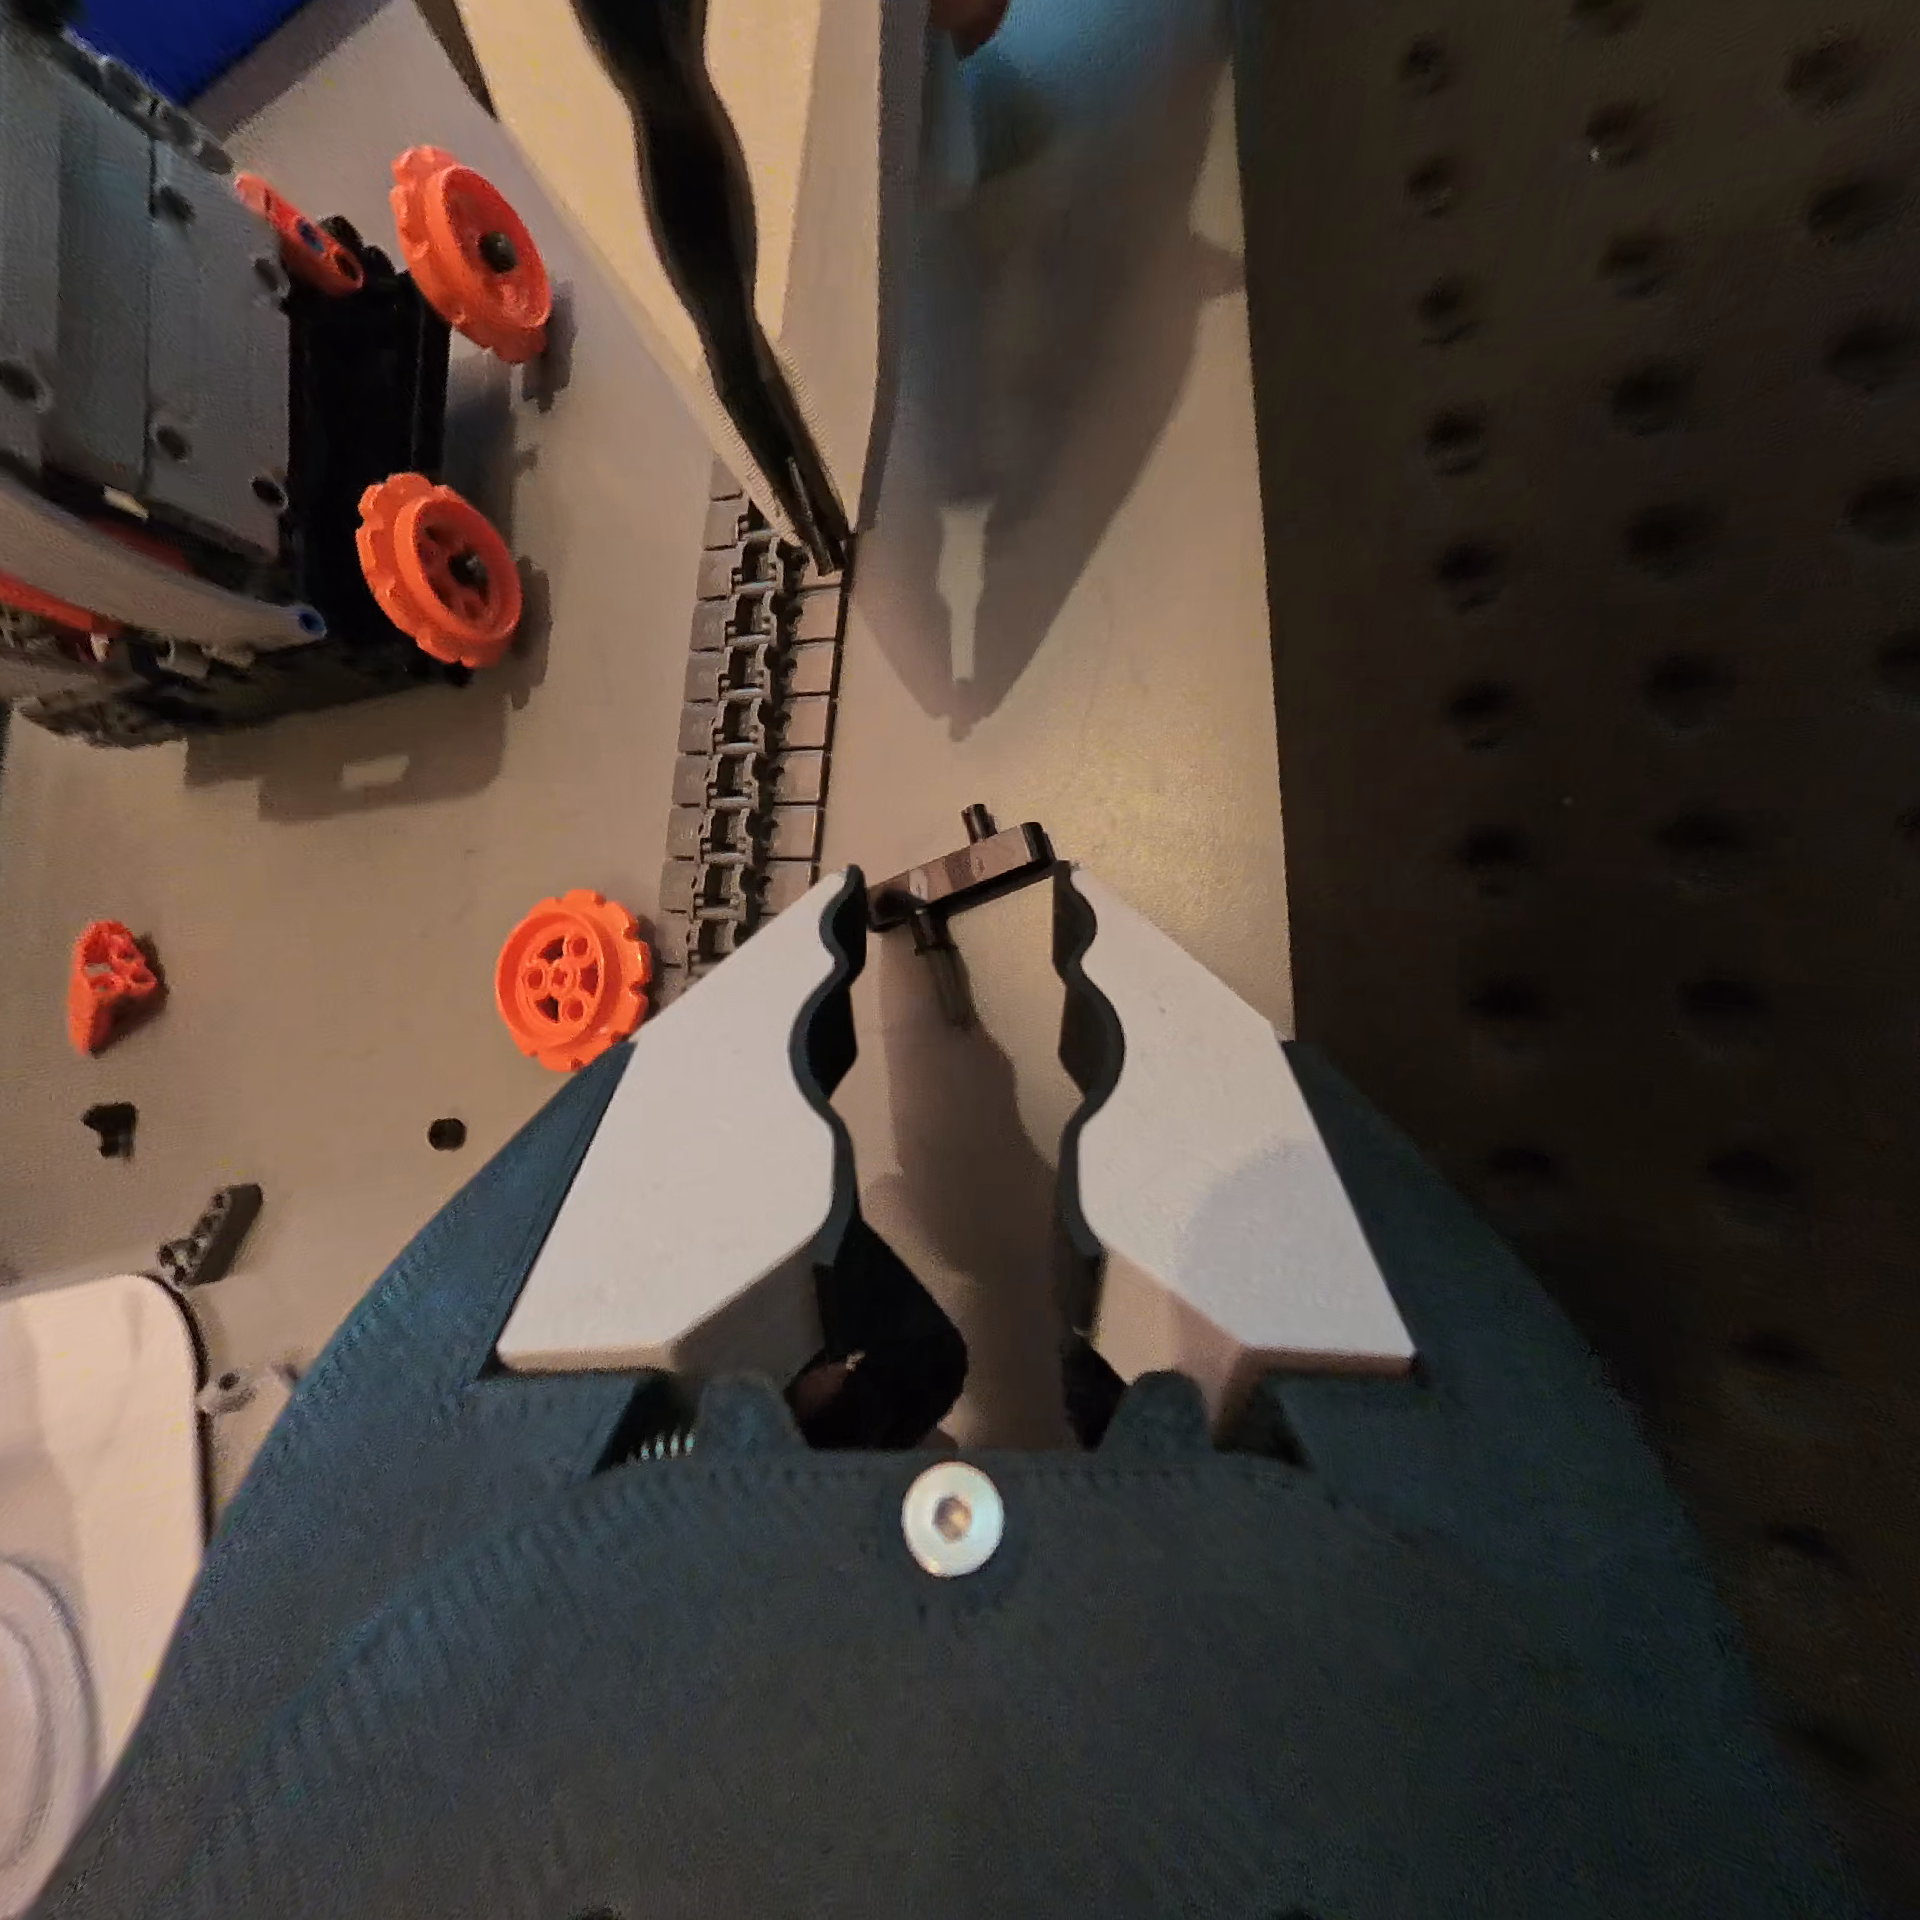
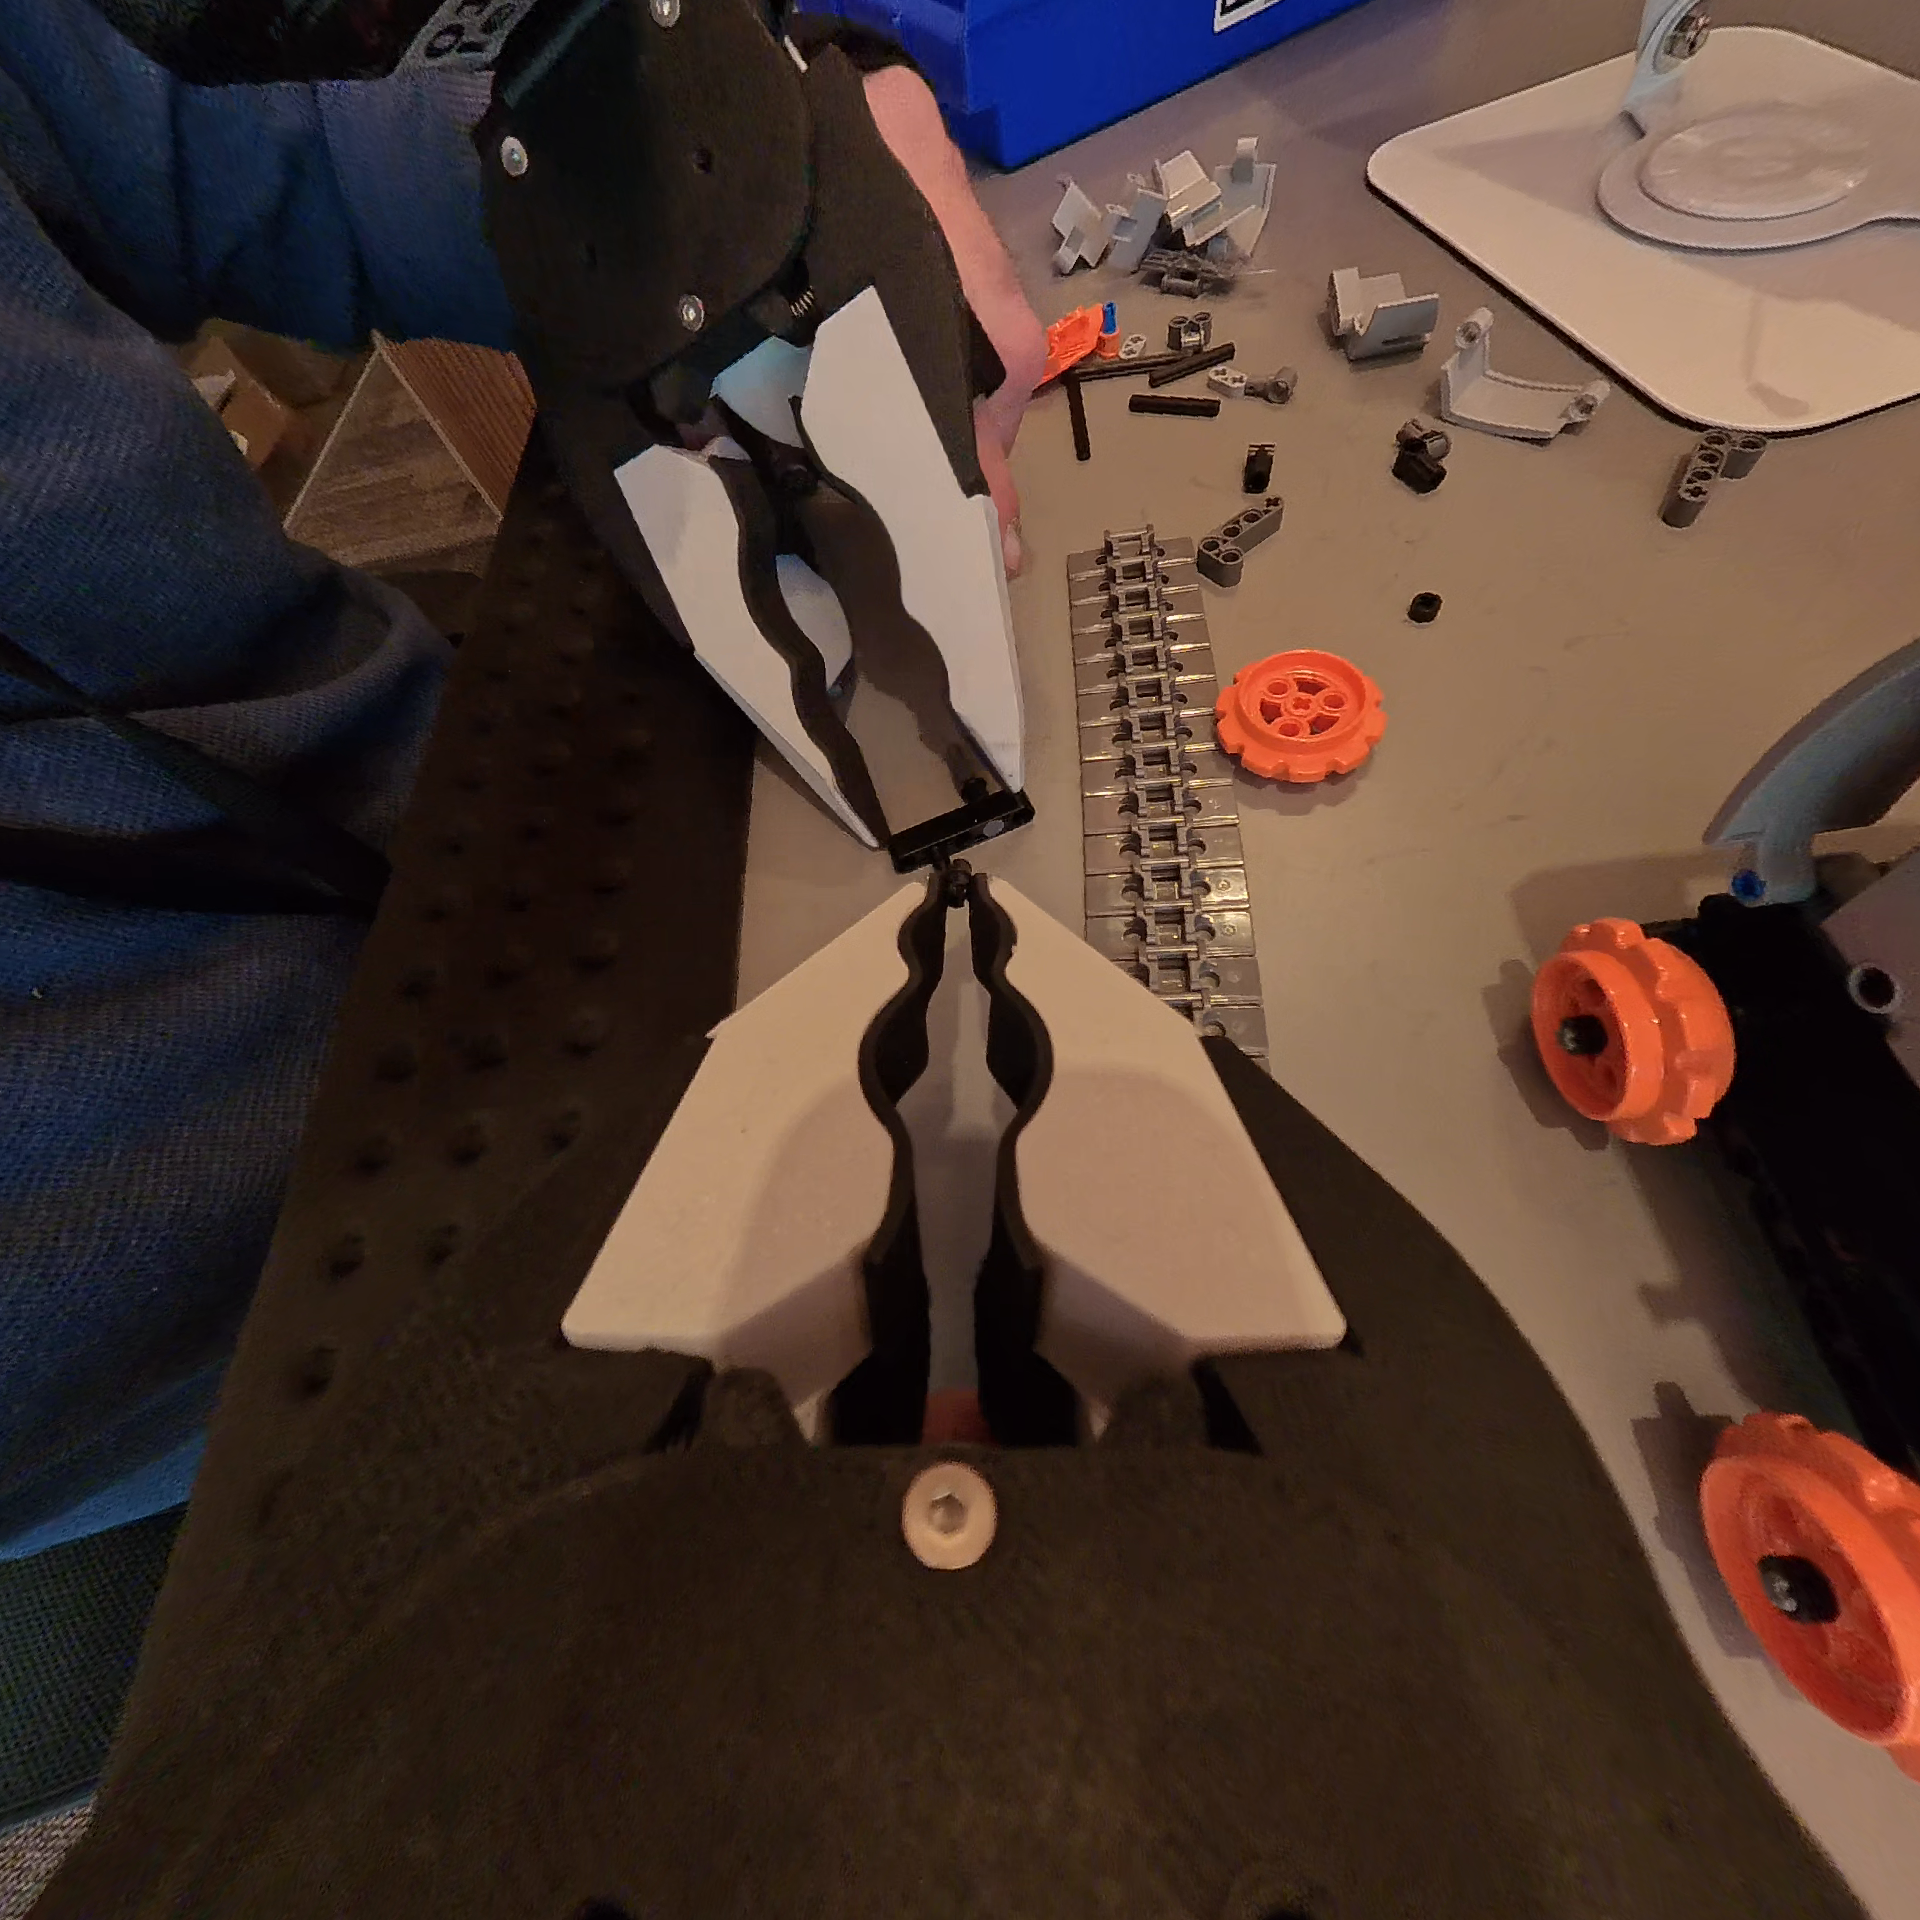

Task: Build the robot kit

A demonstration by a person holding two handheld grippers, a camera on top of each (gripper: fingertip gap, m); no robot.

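Observation:
My left gripper (image 1: 961, 883) is shut on a short black beam (image 1: 987, 857), held crosswise at its fingertips just above the grey table. One pin sticks out of each side of the beam. In the right wrist view the left gripper (image 2: 951, 816) comes in from above with the beam (image 2: 961, 823). My right gripper (image 2: 958, 894) faces it, tips pinched on what looks like a small black pin (image 2: 956, 881) just short of the beam. In the left wrist view the right gripper (image 1: 821, 520) is blurred and stands a little beyond the beam.
A grey track strip (image 2: 1153, 790) lies beside the grippers, with a loose orange wheel (image 2: 1297, 715) next to it. A black and grey vehicle with orange wheels (image 2: 1631, 1029) stands to the right. Loose parts (image 2: 1174, 223), a white base (image 2: 1558, 208) and a blue bin (image 2: 1091, 62) lie behind. A black perforated mat (image 2: 520, 935) borders the table. My right fingertips sit around 6 centimeters from my left ones. The loose orange wheel (image 2: 1297, 715) lies around 7 centimeters away from my left fingertips. Seen from the left wrist view (image 1: 568, 961) as well.

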